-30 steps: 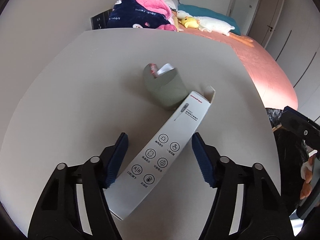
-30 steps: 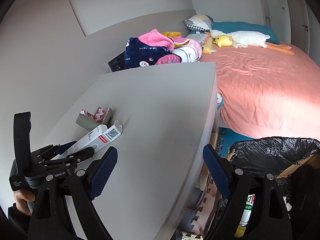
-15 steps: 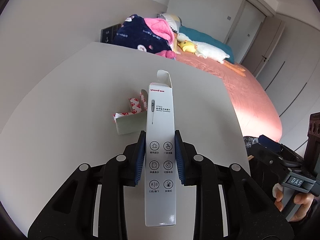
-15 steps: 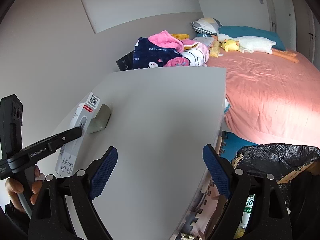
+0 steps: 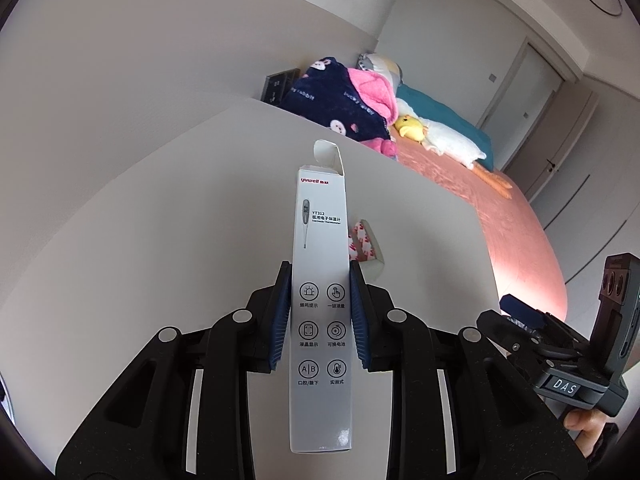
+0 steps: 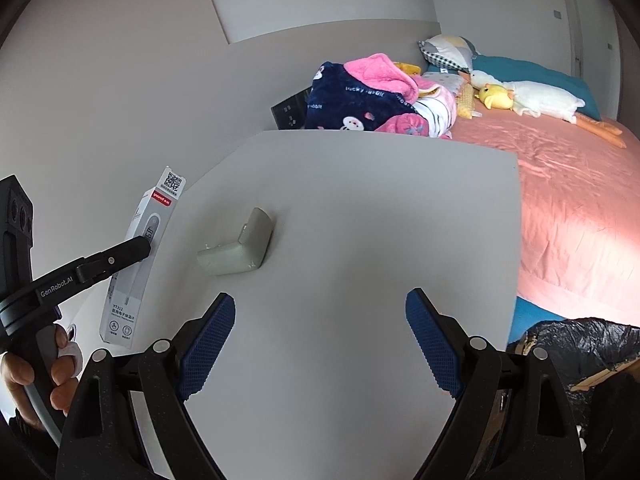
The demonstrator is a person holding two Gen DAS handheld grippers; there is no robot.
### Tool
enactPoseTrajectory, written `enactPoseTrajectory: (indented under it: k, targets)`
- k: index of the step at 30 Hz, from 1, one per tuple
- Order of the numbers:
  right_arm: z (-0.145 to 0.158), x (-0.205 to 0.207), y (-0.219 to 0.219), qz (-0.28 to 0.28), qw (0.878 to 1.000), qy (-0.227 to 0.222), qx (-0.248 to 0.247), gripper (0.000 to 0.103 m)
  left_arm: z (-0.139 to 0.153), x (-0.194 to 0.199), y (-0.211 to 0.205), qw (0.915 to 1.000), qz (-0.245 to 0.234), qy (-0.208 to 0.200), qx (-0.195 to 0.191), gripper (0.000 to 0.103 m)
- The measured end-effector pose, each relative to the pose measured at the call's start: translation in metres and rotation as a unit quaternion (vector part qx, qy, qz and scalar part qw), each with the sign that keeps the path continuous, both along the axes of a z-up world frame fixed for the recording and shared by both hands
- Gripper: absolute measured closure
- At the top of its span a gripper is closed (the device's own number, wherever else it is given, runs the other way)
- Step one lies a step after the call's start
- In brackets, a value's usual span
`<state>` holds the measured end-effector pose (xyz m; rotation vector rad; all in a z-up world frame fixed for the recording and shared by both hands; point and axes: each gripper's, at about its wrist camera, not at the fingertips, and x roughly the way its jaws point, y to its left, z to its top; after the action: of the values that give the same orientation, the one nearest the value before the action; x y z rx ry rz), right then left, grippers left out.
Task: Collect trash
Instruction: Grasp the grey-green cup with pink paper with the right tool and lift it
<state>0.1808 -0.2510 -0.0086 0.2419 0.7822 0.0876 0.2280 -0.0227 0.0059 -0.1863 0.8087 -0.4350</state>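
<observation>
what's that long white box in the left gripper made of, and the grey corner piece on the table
The thermometer box looks like thin printed cardboard with a smooth, slightly satiny coat: a folded tuck flap stands open at its far end and the print is crisp. The grey corner piece looks like soft matte foam or rubber, with rounded edges and no shine; adhesive strips with red-and-white backing line its inside. Which of the two cannot be told.

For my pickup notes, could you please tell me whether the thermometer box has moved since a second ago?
Yes. The thermometer box has come up off the grey table, clamped in the left gripper, leaving the grey corner guard lying there.
</observation>
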Motion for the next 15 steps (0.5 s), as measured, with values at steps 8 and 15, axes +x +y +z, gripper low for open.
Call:
enactPoseTrajectory:
  k: [8,15]
  targets:
    - [-0.006,0.036,0.028,0.020,1.000,0.019,0.007,0.016,-0.004,0.007,0.020,0.9996,0.027,0.004,0.003,0.076]
    - [-0.015,0.059,0.045,0.032,0.999,0.034,0.011,0.016,-0.009,0.011,0.038,0.9982,0.058,0.012,0.009,0.076]
